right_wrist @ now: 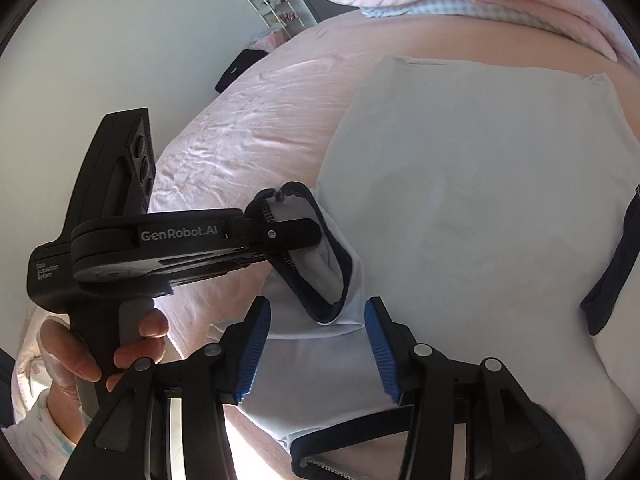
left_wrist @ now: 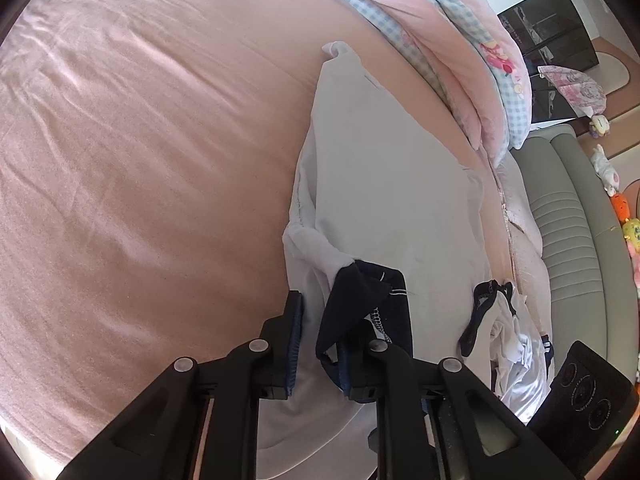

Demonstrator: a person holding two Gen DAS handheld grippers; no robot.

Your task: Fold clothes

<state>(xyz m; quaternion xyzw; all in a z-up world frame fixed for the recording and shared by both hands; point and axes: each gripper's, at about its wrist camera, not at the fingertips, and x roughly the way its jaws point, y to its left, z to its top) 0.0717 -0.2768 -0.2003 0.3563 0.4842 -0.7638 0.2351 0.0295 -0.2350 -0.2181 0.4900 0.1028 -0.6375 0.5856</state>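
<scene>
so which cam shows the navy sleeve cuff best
The right wrist view: the navy sleeve cuff shows whole, its trim and white lining visible, with the left gripper reaching into it from the side. The left wrist view shows the cuff bunched up close, partly hidden by that gripper's fingers.

The white shirt (right_wrist: 480, 184) is smooth matt cloth with a navy knit cuff (left_wrist: 362, 304); the pink bedsheet (left_wrist: 140, 160) is softly creased fabric; the tongs (right_wrist: 318, 344) are matt black plastic with ribbed blue pads (right_wrist: 378, 344).
</scene>
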